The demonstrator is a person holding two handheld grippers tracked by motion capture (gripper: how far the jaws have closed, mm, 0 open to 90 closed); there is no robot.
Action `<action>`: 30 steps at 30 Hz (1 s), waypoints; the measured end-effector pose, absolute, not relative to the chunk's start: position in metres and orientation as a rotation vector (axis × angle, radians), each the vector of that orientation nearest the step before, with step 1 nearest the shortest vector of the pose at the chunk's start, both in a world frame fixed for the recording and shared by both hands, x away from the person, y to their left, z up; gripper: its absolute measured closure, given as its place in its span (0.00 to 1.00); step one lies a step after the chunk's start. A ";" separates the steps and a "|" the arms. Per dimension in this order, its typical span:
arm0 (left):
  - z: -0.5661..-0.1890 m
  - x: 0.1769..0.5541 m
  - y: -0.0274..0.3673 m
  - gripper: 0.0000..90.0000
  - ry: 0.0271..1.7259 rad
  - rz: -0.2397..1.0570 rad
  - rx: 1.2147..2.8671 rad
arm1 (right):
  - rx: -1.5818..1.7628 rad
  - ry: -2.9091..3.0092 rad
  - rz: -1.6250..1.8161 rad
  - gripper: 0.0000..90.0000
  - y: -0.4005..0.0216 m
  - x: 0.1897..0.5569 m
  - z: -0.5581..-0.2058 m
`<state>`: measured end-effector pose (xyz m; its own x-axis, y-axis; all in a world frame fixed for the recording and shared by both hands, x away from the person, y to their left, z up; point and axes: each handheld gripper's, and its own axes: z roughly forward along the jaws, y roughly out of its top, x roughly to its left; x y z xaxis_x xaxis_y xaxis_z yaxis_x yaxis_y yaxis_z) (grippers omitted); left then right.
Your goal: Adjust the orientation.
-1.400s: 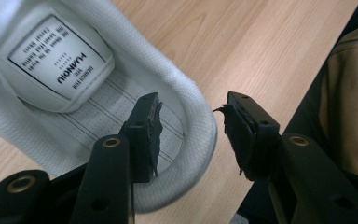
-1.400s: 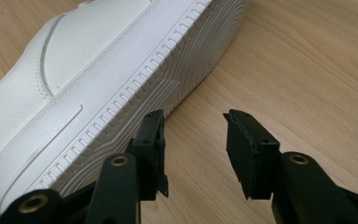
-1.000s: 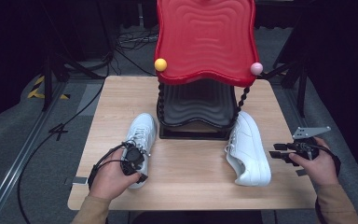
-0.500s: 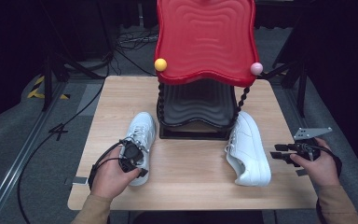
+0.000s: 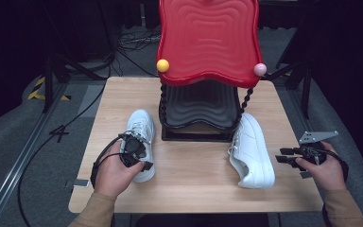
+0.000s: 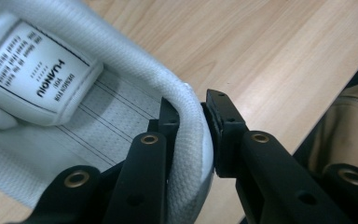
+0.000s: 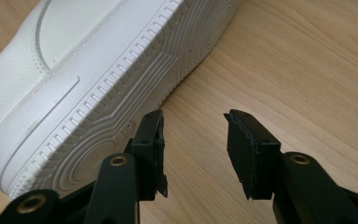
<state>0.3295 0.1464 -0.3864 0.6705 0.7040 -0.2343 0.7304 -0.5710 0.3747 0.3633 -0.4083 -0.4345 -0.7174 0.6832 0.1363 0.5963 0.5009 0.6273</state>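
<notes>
Two white sneakers lie on the wooden table (image 5: 194, 189). The left sneaker (image 5: 142, 125) points away from me. My left gripper (image 5: 134, 149) is at its heel, and its jaws have just been closing. In the left gripper view the left gripper (image 6: 192, 105) is shut on the padded heel collar, one jaw inside the left sneaker (image 6: 51, 70) and one outside. The right sneaker (image 5: 253, 151) lies on its side, its sole (image 7: 121, 93) facing my right gripper (image 7: 193, 123). The right gripper (image 5: 283, 157) stands open just right of it, with bare table between the jaws.
A stand with a wavy red top shelf (image 5: 208, 38) and a black lower shelf (image 5: 201, 104) rises at the back middle of the table, between the shoes. A yellow ball (image 5: 162, 65) and a pink ball (image 5: 260, 69) cap its posts. Cables run over the dark floor.
The left gripper's jaws have closed on the left sneaker's heel collar, and that hand has risen a little. The right hand and the right sneaker have kept still.
</notes>
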 end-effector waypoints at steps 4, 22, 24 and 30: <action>-0.372 0.333 0.145 0.86 1.119 -0.075 2.446 | 1.127 2.608 1.009 0.63 -0.410 0.362 -0.436; -0.296 0.347 0.143 0.85 1.073 0.022 2.450 | 1.133 2.617 1.024 0.63 -0.413 0.362 -0.438; -0.293 0.348 0.143 0.85 1.072 0.025 2.441 | 1.131 2.619 1.026 0.63 -0.413 0.362 -0.438; -0.276 0.352 0.145 0.85 1.077 0.039 2.415 | 1.130 2.626 1.028 0.63 -0.411 0.362 -0.440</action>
